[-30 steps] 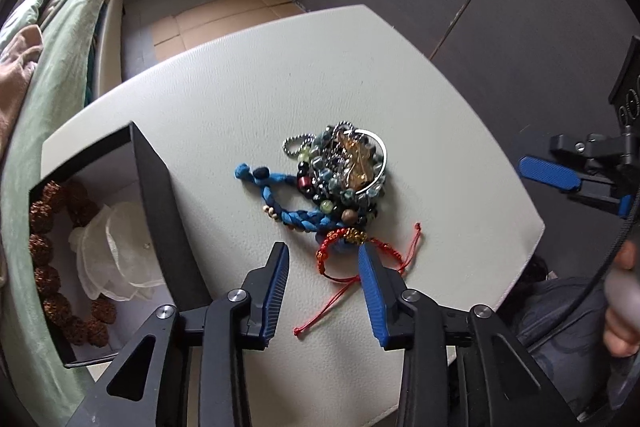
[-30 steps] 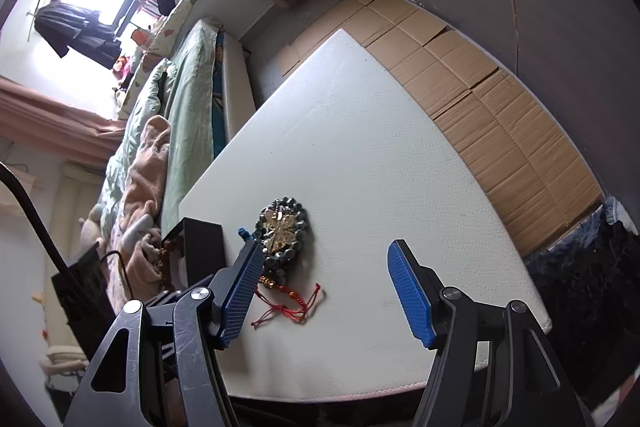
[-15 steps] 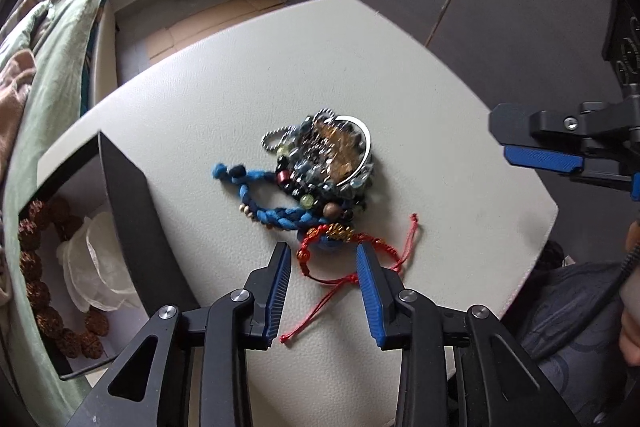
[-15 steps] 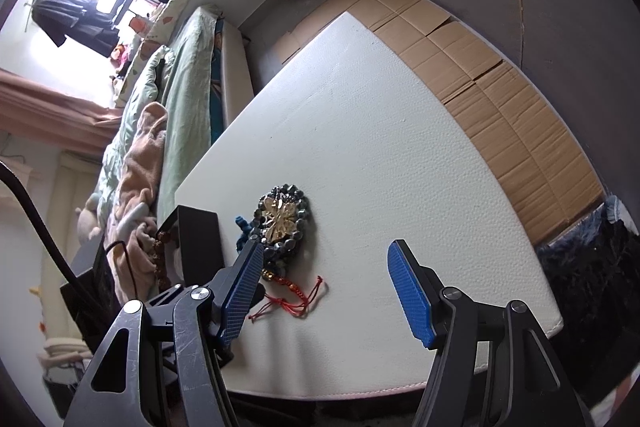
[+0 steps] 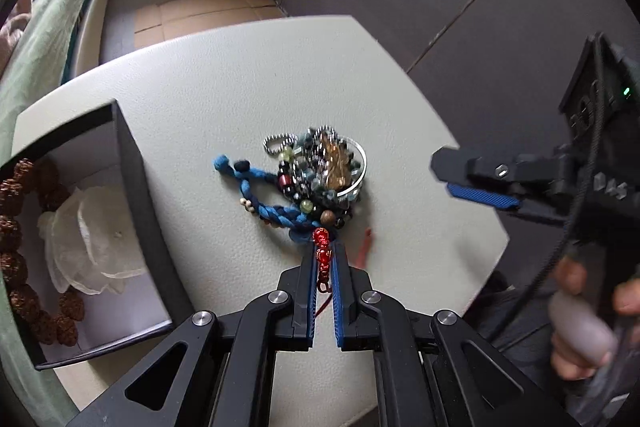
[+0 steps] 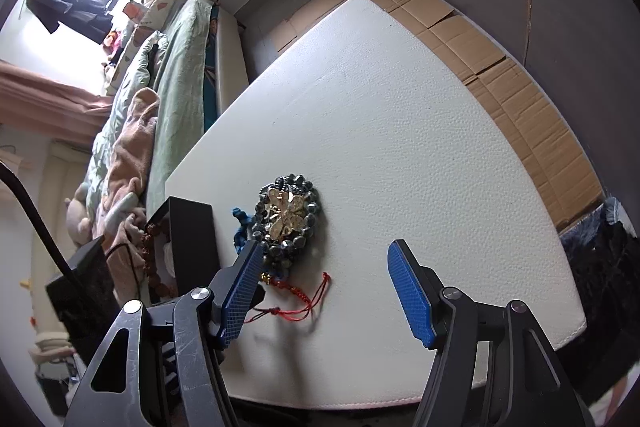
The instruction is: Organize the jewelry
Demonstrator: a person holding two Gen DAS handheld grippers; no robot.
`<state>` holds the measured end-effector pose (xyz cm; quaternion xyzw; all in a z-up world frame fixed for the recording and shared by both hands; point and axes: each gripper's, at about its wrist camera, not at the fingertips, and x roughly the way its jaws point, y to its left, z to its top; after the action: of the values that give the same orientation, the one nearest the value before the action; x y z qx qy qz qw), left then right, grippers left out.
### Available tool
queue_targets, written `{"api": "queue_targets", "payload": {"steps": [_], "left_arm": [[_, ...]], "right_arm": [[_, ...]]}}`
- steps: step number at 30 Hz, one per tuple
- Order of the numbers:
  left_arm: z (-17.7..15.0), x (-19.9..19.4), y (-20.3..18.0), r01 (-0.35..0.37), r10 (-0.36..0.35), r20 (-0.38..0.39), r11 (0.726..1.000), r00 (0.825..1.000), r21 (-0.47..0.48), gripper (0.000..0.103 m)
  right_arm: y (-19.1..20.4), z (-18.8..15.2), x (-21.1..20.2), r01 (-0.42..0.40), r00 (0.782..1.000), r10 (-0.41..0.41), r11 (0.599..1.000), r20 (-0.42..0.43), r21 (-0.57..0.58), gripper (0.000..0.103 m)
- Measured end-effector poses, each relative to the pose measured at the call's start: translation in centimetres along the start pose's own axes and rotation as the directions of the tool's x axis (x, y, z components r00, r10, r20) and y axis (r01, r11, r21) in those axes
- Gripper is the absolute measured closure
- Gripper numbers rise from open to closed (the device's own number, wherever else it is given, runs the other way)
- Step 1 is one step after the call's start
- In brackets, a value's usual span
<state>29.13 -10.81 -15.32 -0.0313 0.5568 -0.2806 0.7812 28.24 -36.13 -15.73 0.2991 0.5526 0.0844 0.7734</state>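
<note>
A pile of jewelry lies mid-table: dark bead strands, a gold charm, a silver bangle and a blue braided cord. My left gripper is shut on the red beaded string bracelet at the pile's near edge. The pile and the bracelet's red cords also show in the right wrist view. My right gripper is open and empty, held above the table to the right of the pile; it shows in the left wrist view.
A black open box stands at the table's left, holding brown seed beads and white tissue. The white table ends near my grippers. A bed lies beyond the far left edge.
My left gripper moved forward and closed on the red bracelet, which was lying loose between its open fingers before. The right gripper stayed open and shifted slightly.
</note>
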Motion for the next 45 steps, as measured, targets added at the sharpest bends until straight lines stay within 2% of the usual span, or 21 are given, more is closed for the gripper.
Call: {"api": "queue_targets", "payload": {"steps": [4,6,10,19,21,23,26,28,33,40,45], "left_arm": [[0.6,-2.3,0.5,0.031,-0.030,0.060,0.999,0.998,-0.018,0.096],[0.9,-3.3,0.9,0.043,-0.040,0.086,0.999,0.995,-0.031,0.096],[1.1,-5.0,2.0,0.040,-0.033,0.130,0.998,0.991,-0.051,0.096],[1.7,-7.6,4.0,0.052,-0.030,0.195,0.993,0.980,-0.107,0.096],[1.7,-8.1,4.2,0.054,-0.031,0.207,0.992,0.978,-0.110,0.096],[1.6,-8.5,4.4,0.057,-0.031,0.217,0.992,0.976,-0.115,0.096],[1.8,-9.1,4.8,0.062,-0.032,0.234,0.990,0.972,-0.124,0.096],[1.8,-9.7,5.1,0.059,-0.026,0.248,0.990,0.968,-0.128,0.096],[1.8,-10.8,6.1,0.068,-0.024,0.279,0.986,0.960,-0.150,0.096],[1.7,-11.9,7.1,0.075,-0.021,0.306,0.983,0.952,-0.165,0.096],[1.5,-12.5,8.3,0.080,-0.017,0.319,0.979,0.948,-0.188,0.096]], "right_arm": [[0.9,0.1,0.3,-0.024,1.000,0.024,1.000,0.014,-0.006,0.039],[1.4,0.2,0.7,-0.026,0.999,0.026,1.000,0.021,-0.009,0.043],[1.9,0.4,1.7,-0.049,0.999,0.049,0.999,0.013,0.008,0.059],[1.6,1.0,5.3,-0.064,0.997,0.068,0.993,-0.041,0.096,0.069],[1.7,1.0,5.7,-0.062,0.997,0.067,0.992,-0.049,0.107,0.074],[2.2,1.0,5.9,-0.057,0.997,0.062,0.993,-0.045,0.103,0.090],[2.8,0.9,6.0,-0.058,0.997,0.061,0.995,-0.041,0.085,0.097],[3.5,0.8,5.7,-0.043,0.999,0.044,0.997,-0.021,0.060,0.098],[5.1,0.5,4.2,-0.072,0.997,0.072,0.997,0.038,0.012,0.099],[6.8,0.6,2.3,-0.148,0.981,0.150,0.989,0.121,-0.025,0.099],[7.9,0.4,2.0,-0.196,0.968,0.201,0.979,0.149,-0.046,0.099]]}}
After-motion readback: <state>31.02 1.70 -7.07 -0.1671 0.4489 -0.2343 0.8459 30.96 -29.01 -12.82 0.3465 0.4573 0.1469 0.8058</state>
